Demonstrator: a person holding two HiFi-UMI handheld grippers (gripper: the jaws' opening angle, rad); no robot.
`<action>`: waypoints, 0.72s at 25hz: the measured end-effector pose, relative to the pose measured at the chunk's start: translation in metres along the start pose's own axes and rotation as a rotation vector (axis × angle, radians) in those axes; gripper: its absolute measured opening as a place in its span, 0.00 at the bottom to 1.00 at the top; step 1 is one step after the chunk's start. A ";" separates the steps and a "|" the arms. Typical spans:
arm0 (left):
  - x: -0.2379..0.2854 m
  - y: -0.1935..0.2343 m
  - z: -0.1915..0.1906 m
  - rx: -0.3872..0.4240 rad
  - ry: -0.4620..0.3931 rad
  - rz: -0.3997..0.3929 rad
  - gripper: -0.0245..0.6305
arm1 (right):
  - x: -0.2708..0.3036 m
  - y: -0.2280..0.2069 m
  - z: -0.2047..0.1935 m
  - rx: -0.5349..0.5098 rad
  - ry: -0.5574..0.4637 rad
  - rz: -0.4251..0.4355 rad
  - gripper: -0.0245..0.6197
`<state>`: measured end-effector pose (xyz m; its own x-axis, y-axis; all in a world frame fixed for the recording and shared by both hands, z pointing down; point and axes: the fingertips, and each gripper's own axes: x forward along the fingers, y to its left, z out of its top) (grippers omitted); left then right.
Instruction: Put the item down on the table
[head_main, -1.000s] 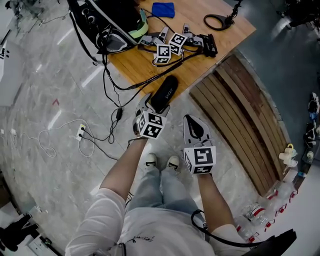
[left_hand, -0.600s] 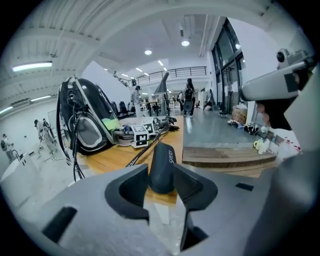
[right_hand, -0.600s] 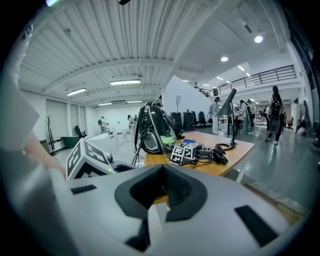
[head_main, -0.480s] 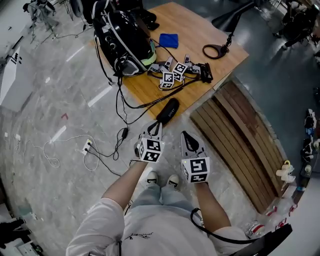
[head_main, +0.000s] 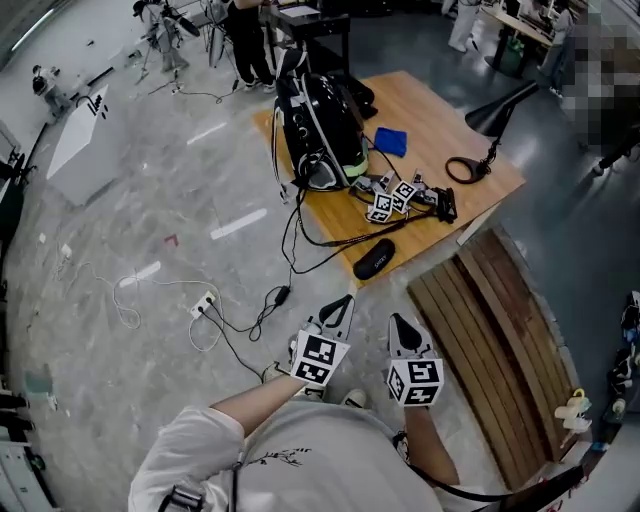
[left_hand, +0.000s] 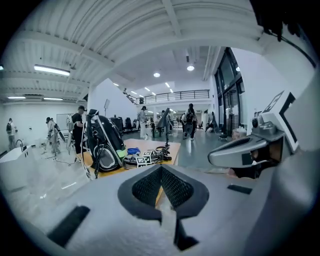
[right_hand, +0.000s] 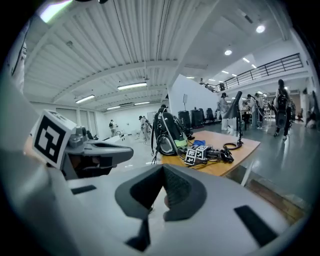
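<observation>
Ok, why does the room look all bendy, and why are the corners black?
Left gripper view: the wide lens curves the ceiling into arcs and leaves black corners; the shut left tongs look soft. Right gripper view: same bending and dark rim. Head view: milder, but the wooden slats bend.

- The left gripper (head_main: 342, 304) is low in the middle of the frame. Its 2 jaws are shut tight on nothing.
- The right gripper (head_main: 400, 326) is just beside it, shut and empty.
- The left arm (head_main: 250, 402) and right arm (head_main: 428, 445) reach forward from the bottom.
</observation>
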<state>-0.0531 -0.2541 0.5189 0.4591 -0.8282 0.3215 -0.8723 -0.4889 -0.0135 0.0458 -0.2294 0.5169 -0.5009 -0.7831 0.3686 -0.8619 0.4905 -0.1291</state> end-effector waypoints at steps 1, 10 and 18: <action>-0.008 -0.001 0.000 -0.012 -0.004 0.012 0.05 | -0.004 0.004 0.002 0.009 -0.013 0.001 0.04; -0.038 0.008 -0.013 -0.149 0.000 0.078 0.05 | -0.019 0.017 0.006 0.020 -0.052 -0.006 0.04; -0.045 0.002 0.001 -0.146 -0.038 0.081 0.05 | -0.024 0.020 0.007 0.017 -0.055 0.001 0.04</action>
<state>-0.0759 -0.2181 0.5036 0.3902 -0.8742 0.2889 -0.9205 -0.3775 0.1007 0.0404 -0.2036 0.4988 -0.5047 -0.8030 0.3171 -0.8625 0.4846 -0.1455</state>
